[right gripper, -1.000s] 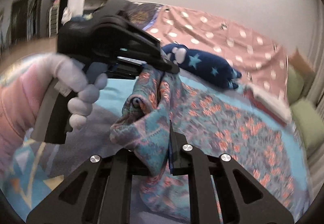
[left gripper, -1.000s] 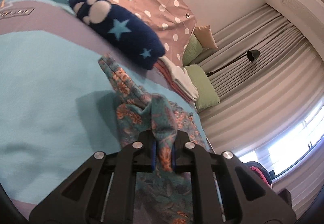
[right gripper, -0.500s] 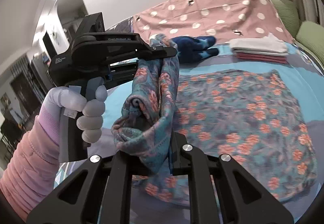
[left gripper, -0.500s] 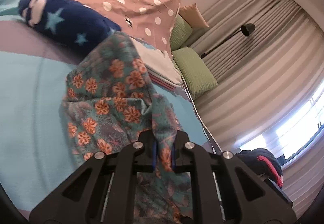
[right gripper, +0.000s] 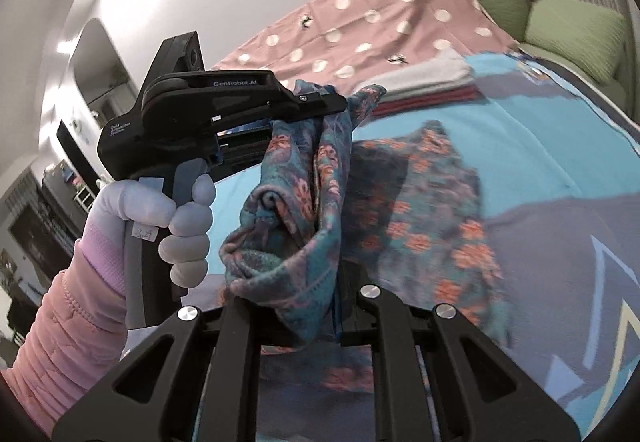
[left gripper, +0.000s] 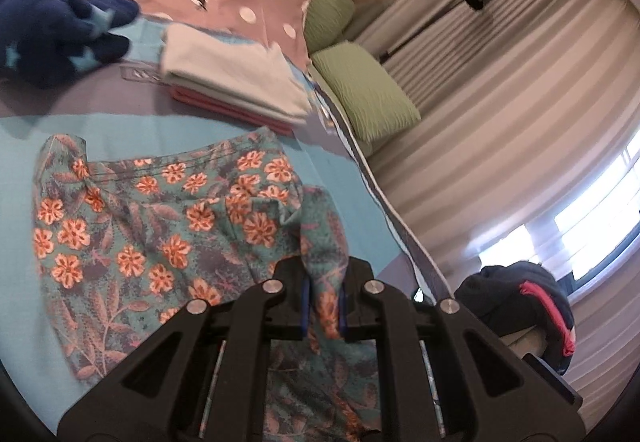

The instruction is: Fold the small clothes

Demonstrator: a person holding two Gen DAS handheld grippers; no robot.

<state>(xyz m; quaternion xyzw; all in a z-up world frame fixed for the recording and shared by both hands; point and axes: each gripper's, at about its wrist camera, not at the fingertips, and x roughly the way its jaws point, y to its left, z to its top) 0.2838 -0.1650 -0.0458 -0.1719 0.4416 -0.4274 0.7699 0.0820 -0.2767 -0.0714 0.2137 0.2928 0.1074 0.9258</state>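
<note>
We grip the floral garment (left gripper: 168,242) with both grippers, left gripper (left gripper: 323,306) and right gripper (right gripper: 304,306) each clamped on a bunched edge; lifted off the bed (left gripper: 120,130) to fold over.

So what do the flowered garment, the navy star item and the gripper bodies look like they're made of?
Flowered garment: thin woven cloth, matte, judging by its soft drape and stitched hem; likely cotton, not certain. Navy star item: fuzzy, plump look suggests fleece or plush. Left gripper and right gripper, both clamped on the garment: black matte plastic with silvery metal screws, apparently.
</note>
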